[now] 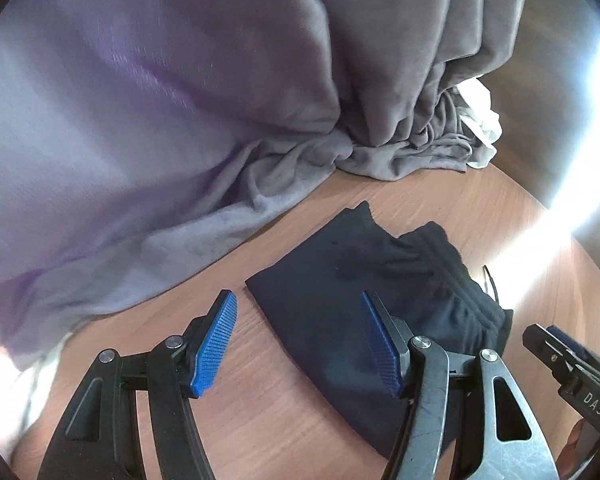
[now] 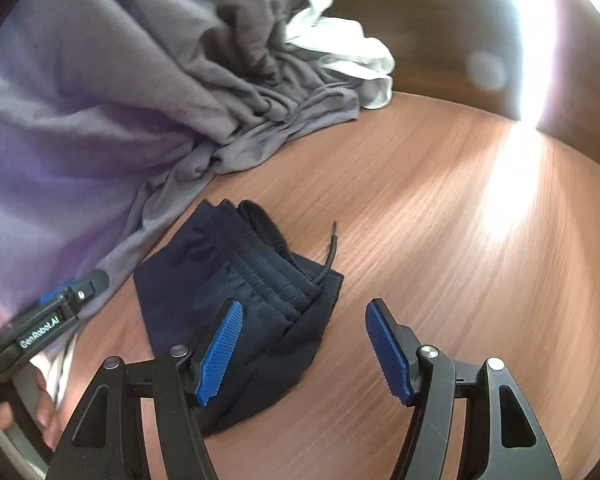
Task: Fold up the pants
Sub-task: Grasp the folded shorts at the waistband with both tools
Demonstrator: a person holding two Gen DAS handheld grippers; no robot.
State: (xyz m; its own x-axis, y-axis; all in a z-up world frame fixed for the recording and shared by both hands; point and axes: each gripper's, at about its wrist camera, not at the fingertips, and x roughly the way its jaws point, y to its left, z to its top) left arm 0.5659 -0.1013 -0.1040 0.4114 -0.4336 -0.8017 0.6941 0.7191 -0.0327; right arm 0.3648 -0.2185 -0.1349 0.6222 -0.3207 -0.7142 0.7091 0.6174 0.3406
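1. Through the left wrist camera I saw the left gripper point(image 1: 298, 344) with its jaws spread and nothing between the blue pads. The dark navy pants point(image 1: 364, 304) lay folded into a compact bundle on the wooden table point(image 1: 260, 400), just ahead of the fingers, and the right-hand pad overlapped the cloth in my view. Whether it touched, I could not tell. A big grey-purple curtain point(image 1: 160, 100) hung behind and pooled on the table, with a white cloth point(image 1: 482, 120) beside it. The right gripper point(image 1: 556, 344) showed at the right edge.

2. Through the right wrist camera I saw the right gripper point(image 2: 304, 348) likewise spread and empty. The pants point(image 2: 236, 300) sat under its left-hand finger, waistband folds up, a drawstring point(image 2: 332, 248) poking out. The left gripper point(image 2: 72, 292) entered at left, a hand point(image 2: 40, 404) behind it.
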